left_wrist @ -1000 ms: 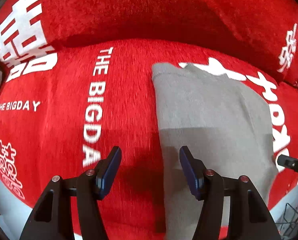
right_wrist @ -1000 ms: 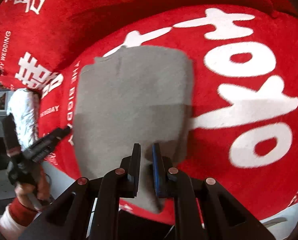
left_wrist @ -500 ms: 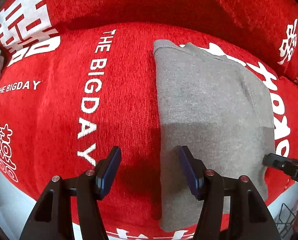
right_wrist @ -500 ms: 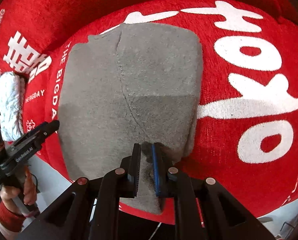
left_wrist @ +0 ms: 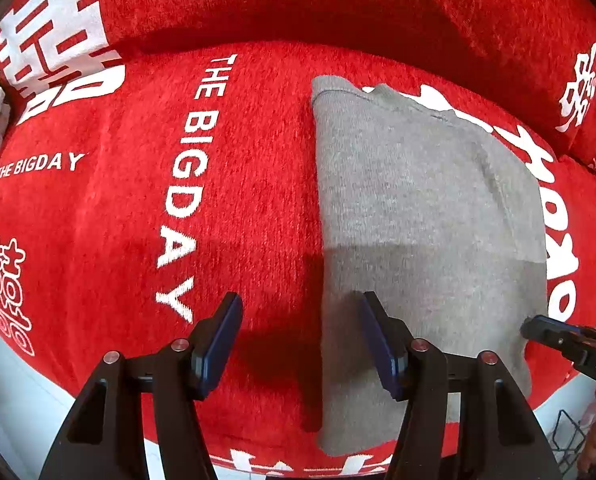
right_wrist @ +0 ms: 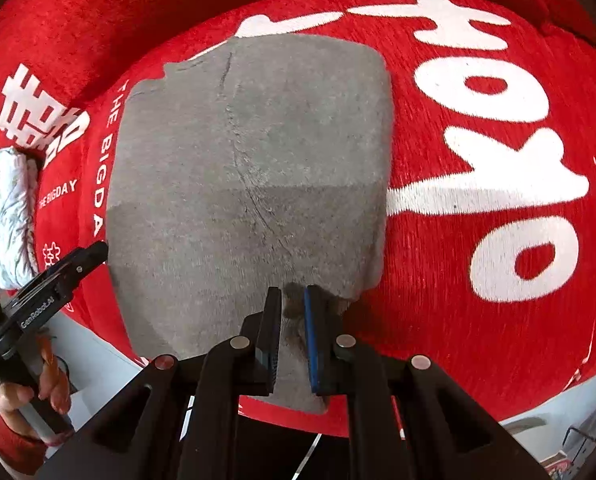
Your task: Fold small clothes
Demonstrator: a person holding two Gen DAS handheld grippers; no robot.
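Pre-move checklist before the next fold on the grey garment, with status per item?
1. Right tongs clamped on the grey garment's near edge: ok, fabric bunched between the pads.
2. Left tongs on the garment: not ok, open, straddling its left edge, nothing pinched.
3. Garment flat on the red blanket: ok, apart from one diagonal crease.
4. Far edge square: not ok, it looks ragged and stepped.
5. Tongs clear of each other: ok, they sit at opposite sides.
6. Layers caught by the right tongs: cannot tell.
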